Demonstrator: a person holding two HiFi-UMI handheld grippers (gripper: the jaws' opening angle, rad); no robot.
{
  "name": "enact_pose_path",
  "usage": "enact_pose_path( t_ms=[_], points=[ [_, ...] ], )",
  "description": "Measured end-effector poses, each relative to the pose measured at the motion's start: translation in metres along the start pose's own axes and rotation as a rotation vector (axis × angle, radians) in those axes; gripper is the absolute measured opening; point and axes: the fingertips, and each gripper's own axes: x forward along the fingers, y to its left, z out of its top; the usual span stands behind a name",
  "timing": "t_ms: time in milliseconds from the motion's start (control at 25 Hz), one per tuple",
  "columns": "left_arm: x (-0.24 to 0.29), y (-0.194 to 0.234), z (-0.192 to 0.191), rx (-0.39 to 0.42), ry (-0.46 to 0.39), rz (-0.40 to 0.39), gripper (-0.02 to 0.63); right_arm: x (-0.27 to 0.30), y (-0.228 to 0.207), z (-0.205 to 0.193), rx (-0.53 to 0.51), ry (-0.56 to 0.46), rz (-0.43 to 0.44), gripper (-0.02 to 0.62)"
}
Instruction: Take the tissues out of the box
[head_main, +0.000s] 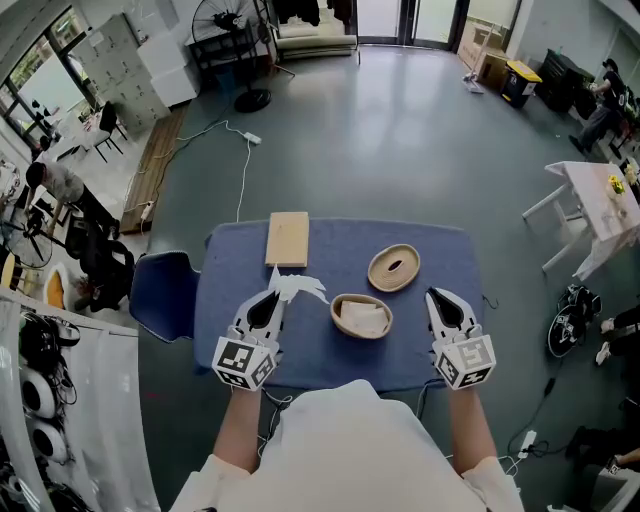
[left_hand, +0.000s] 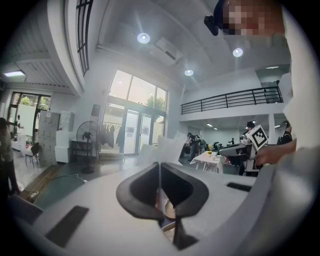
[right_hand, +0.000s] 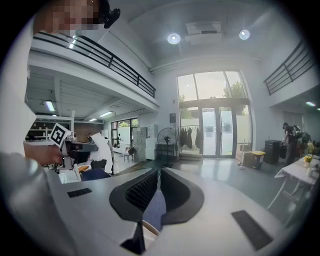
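Observation:
An oval wooden tissue box (head_main: 345, 323) lies open on the blue-covered table (head_main: 330, 240), with folded white tissues (head_main: 366, 318) inside it. Its oval slotted lid (head_main: 394, 268) lies just behind it. My left gripper (head_main: 272, 297) is shut on one white tissue (head_main: 298, 287), held above the table to the left of the box. In the left gripper view that tissue (left_hand: 167, 148) stands up out of the pinched left gripper (left_hand: 159, 167). My right gripper (head_main: 432, 295) hovers to the right of the box. In its own view the right gripper (right_hand: 157, 172) is shut, with nothing between the fingers.
A flat rectangular wooden block (head_main: 288, 239) lies at the table's far left. A blue chair (head_main: 160, 293) stands against the table's left side. A white table (head_main: 600, 215) is off to the right and a floor fan (head_main: 240, 50) far back.

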Motion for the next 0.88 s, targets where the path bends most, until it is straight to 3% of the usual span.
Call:
enact_pose_path(
  t_ms=[880],
  points=[
    [0.003, 0.005, -0.011, -0.015, 0.0, -0.005, 0.012, 0.004, 0.003, -0.006, 0.007, 0.01, -0.004, 0.042]
  ],
)
